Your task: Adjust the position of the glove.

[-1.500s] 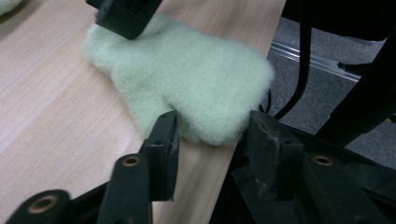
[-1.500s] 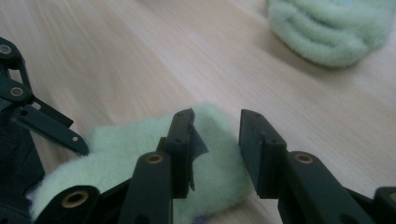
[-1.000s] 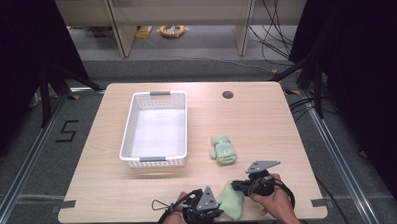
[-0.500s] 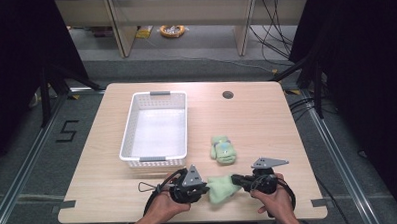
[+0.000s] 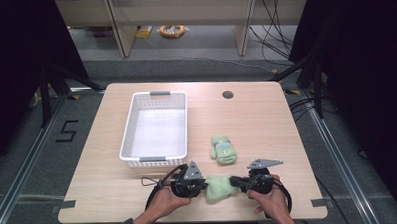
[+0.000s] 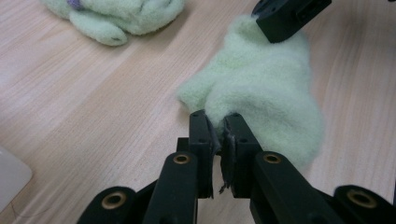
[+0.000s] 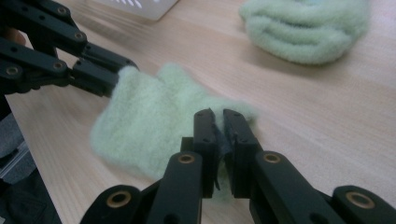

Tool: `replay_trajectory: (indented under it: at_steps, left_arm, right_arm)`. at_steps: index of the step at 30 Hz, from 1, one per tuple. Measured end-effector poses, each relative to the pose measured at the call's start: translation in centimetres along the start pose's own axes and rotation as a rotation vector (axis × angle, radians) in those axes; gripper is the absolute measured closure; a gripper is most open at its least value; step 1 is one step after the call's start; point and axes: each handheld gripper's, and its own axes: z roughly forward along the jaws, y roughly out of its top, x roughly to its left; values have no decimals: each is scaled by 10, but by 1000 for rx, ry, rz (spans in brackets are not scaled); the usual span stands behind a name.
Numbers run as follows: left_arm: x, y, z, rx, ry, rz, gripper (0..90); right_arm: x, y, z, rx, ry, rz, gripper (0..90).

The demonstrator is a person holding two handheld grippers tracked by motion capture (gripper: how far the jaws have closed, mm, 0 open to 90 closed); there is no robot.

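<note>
- A pale green fuzzy mitten (image 5: 220, 188) lies flat on the wooden worktop (image 5: 267, 124), close to the near edge, stretched between the two grippers.
- Its long axis runs left to right across the worktop, roughly along the near edge. In the left gripper view (image 6: 261, 88) a small lobe sticks out on the side toward the basket; I cannot tell for certain which end is the cuff.
- The left gripper (image 5: 201, 183), held in the person's left hand (image 5: 167, 200), has its jaws pinched nearly together on the mitten's left end; in the left gripper view (image 6: 218, 128) the fleece sits squeezed between the black jaws.
- The right gripper (image 5: 237, 182), held in the right hand (image 5: 269, 202), is likewise clamped narrow on the opposite end, seen in the right gripper view (image 7: 218, 123) with fabric caught between the jaws.
- A second green mitten (image 5: 223, 149) with some blue on it lies just beyond the first, apart from it, its length running away from the person.
- A white slatted basket (image 5: 155, 158) stands to the left of the second mitten, its long side running away from the person, its near end just beyond the left gripper.
- A small round dark hole (image 5: 228, 95) sits in the worktop near the far edge.
</note>
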Motion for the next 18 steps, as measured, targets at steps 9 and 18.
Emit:
replay_trajectory:
  at_steps: [9, 18]
  left_arm:
    - [1, -2, 1, 7, -4, -17, 803]
    - [-1, -2, -7, 5, 36, -25, 645]
  right_arm:
    - [3, -2, 3, 30, -15, 5, 812]
    - [3, -2, 1, 9, -21, -34, 671]
